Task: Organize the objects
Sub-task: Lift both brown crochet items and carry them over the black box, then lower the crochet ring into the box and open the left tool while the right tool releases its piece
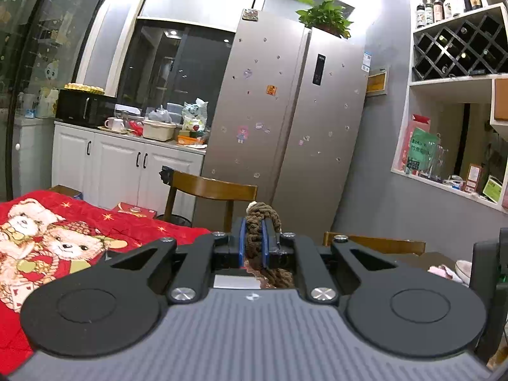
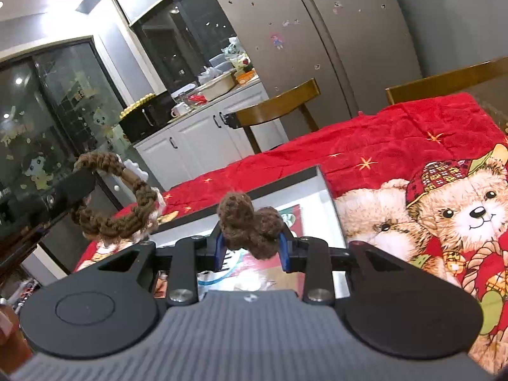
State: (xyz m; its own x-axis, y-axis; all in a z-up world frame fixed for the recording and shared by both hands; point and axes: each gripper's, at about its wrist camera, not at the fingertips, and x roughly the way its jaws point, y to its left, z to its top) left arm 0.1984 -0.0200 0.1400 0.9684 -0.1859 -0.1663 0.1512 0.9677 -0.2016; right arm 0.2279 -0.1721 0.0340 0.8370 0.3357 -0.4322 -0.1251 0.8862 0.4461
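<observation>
My left gripper is shut on a brown crocheted cord that sticks up between its blue pads and hangs below them. In the right wrist view the same gripper shows at the left, holding the brown braided loop with white bits on it, raised above the table. My right gripper is shut on a brown crocheted piece with two round lobes. Under it lies a clear open box with printed items inside.
A red quilt with teddy bears covers the table, also in the left wrist view. Wooden chairs stand behind it. A steel fridge, white cabinets with a cluttered counter and wall shelves lie beyond.
</observation>
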